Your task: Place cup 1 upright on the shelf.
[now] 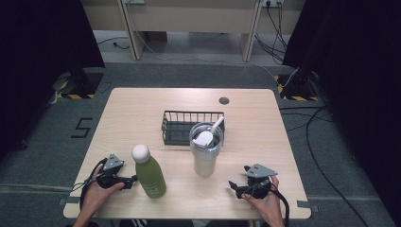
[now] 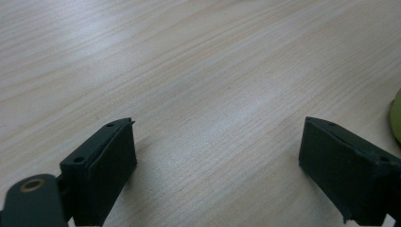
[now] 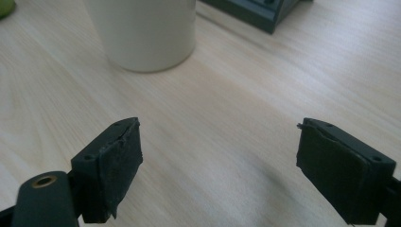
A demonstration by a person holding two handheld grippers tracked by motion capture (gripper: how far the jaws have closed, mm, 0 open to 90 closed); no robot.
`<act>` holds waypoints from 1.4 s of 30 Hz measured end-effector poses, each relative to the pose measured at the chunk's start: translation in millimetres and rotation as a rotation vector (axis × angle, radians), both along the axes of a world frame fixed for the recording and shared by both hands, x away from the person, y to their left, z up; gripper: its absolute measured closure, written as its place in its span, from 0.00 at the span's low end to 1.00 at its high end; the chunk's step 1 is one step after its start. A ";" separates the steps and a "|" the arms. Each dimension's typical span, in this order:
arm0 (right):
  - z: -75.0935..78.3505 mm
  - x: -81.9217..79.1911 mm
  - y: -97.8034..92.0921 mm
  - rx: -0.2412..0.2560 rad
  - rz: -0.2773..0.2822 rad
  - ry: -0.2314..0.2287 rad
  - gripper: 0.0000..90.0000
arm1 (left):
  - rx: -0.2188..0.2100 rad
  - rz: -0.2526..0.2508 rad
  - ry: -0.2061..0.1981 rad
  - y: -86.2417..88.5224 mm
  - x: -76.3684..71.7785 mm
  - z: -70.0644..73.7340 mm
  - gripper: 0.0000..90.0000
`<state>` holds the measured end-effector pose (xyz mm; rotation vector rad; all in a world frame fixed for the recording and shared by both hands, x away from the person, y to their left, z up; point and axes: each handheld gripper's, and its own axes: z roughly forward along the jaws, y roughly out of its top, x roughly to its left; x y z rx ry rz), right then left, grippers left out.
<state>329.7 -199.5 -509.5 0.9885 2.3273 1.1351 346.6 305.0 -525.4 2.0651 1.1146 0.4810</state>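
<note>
A green bottle with a round white cap stands upright near the table's front left. To its right stands a white tumbler with a clear lid and a straw. Behind them sits a black wire basket. My left gripper rests on the table just left of the bottle, open with bare wood between its jaws. The bottle's green edge shows at the right of the left gripper view. My right gripper lies open near the front right; the tumbler's base stands ahead of it, left of centre.
The wooden table has a round cable grommet at its back edge. Dark curtains hang at both sides, and cables run over the floor at the right. A corner of the basket shows in the right gripper view.
</note>
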 end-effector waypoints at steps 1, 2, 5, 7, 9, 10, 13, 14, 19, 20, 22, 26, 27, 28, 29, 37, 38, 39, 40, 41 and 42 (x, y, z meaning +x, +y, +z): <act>1.6 -1.0 1.7 0.010 0.006 -0.017 0.17 | 0.000 0.000 -0.001 0.0 0.0 0.0 0.12; 1.6 -1.0 1.7 0.010 0.006 -0.017 0.17 | 0.000 0.000 -0.001 0.0 0.0 0.0 0.12; 6.1 -3.0 6.5 0.013 0.025 -0.047 0.17 | 0.001 0.000 0.001 0.0 0.0 0.1 0.12; 11.0 -5.4 12.9 0.038 0.046 -0.075 0.17 | 0.000 0.000 0.000 0.0 0.0 0.0 0.12; 12.6 -6.7 16.6 0.055 0.055 -0.094 0.17 | 0.000 0.000 -0.001 -0.1 0.0 -0.1 0.12; 12.8 -6.9 17.5 0.059 0.056 -0.096 0.17 | 0.000 0.000 -0.001 -0.1 0.0 0.0 0.12; 14.3 -6.7 21.6 0.060 0.070 -0.106 0.17 | -0.001 0.000 -0.001 -0.1 0.0 -0.1 0.12; 14.3 -6.7 21.6 0.060 0.070 -0.106 0.17 | -0.001 0.000 -0.001 -0.1 0.0 -0.1 0.12; 15.1 -3.8 32.2 0.083 0.094 -0.117 0.17 | -0.001 0.000 -0.001 -0.1 0.0 -0.1 0.12; 15.4 -3.5 33.6 0.088 0.099 -0.116 0.17 | 0.000 0.000 0.000 0.0 0.0 0.0 0.12; 15.5 -3.2 35.0 0.096 0.104 -0.117 0.17 | -0.001 0.000 -0.001 -0.1 0.0 -0.1 0.12; 15.1 0.7 44.0 0.112 0.123 -0.127 0.17 | 0.000 0.000 0.000 0.0 0.0 0.0 0.12; 14.9 1.8 45.8 0.117 0.124 -0.127 0.17 | -0.001 0.001 -0.001 -0.1 0.0 -0.1 0.12; 14.9 1.8 45.8 0.117 0.124 -0.127 0.17 | -0.001 0.001 -0.001 -0.1 0.0 -0.1 0.12; 14.7 2.9 47.0 0.119 0.124 -0.131 0.17 | 0.001 -0.001 0.001 0.1 0.0 0.1 0.12; 12.4 14.1 57.9 0.141 0.112 -0.150 0.17 | 0.000 0.000 0.000 0.0 0.0 0.0 0.12; 12.8 15.4 59.2 0.146 0.116 -0.156 0.17 | -0.001 0.000 -0.001 -0.1 0.0 -0.1 0.12; 13.3 16.1 60.8 0.151 0.119 -0.158 0.17 | -0.001 0.000 -0.001 -0.1 0.0 -0.1 0.12; 13.3 16.1 60.8 0.151 0.119 -0.158 0.17 | 0.000 0.000 -0.001 0.0 0.0 -0.1 0.12; 13.7 17.1 62.6 0.150 0.121 -0.161 0.17 | 0.000 0.000 -0.001 0.0 0.0 -0.1 0.12; 14.0 18.5 65.0 0.151 0.121 -0.168 0.17 | 0.000 0.000 -0.001 0.0 0.0 -0.1 0.12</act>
